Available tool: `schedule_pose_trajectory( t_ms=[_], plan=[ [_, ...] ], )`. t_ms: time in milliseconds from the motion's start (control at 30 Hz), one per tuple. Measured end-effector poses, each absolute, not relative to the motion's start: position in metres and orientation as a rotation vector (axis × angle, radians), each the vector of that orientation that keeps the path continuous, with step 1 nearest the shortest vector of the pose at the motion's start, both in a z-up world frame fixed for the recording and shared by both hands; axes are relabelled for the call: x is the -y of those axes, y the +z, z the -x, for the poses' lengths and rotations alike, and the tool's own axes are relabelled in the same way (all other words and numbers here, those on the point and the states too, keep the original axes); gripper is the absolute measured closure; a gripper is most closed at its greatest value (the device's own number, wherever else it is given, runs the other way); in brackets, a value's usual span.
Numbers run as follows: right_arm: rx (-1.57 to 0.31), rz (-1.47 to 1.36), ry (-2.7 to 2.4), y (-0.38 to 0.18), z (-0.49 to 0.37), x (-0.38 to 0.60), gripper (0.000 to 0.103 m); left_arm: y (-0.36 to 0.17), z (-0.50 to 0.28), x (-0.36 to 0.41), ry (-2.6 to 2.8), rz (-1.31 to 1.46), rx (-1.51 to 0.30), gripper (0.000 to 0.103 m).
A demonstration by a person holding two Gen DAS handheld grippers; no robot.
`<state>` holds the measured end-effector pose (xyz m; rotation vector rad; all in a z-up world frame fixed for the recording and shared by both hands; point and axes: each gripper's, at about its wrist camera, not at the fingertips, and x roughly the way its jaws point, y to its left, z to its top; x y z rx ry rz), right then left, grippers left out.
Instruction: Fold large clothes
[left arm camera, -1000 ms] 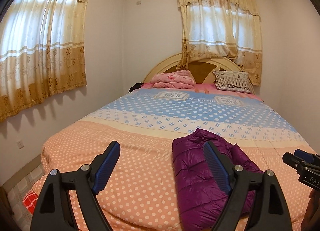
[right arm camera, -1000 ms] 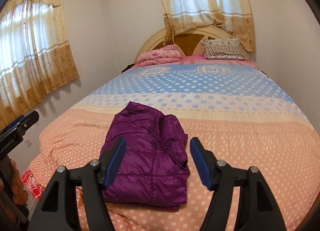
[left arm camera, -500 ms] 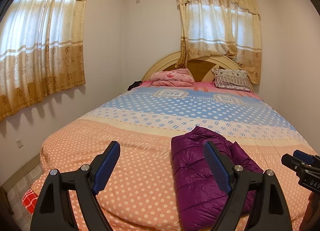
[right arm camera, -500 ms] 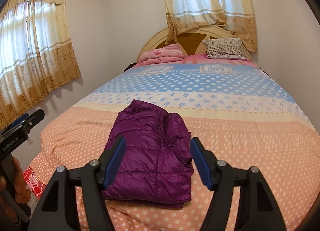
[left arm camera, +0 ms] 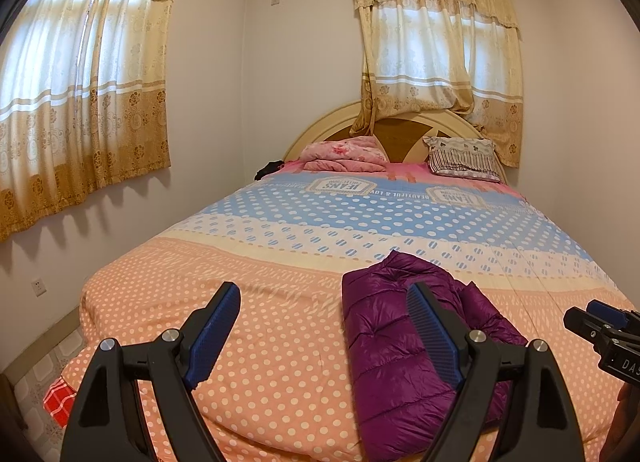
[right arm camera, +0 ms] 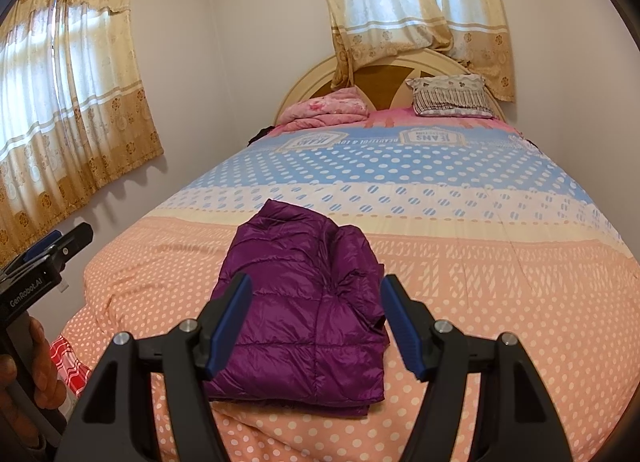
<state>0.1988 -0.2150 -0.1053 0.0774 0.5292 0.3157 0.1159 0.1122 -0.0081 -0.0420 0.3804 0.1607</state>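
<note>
A purple puffer jacket (right arm camera: 304, 302) lies folded into a compact rectangle on the orange dotted part of the bedspread (right arm camera: 500, 282), near the foot of the bed. It also shows in the left wrist view (left arm camera: 392, 358), right of centre. My left gripper (left arm camera: 324, 326) is open and empty, held above the foot of the bed to the left of the jacket. My right gripper (right arm camera: 316, 322) is open and empty, held above the jacket's near end without touching it.
The bed fills the room, with a pink folded blanket (left arm camera: 344, 154) and a striped pillow (left arm camera: 464, 160) at the headboard. Walls stand close on both sides. A red checked cloth (left arm camera: 60, 402) lies on the floor at the left corner.
Both grippers have drawn back slightly from the jacket, staying open. The jacket has not moved.
</note>
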Motion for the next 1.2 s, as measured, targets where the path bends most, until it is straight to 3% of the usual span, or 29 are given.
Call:
schedule_pose_trajectory(
  t_ms=[1200],
  plan=[
    [-0.545,-0.081,0.318,-0.1098,-0.1994,0.212,0.033,-0.0157,-0.1235,-0.119,0.156,0.035,-0.421,0.017]
  ],
)
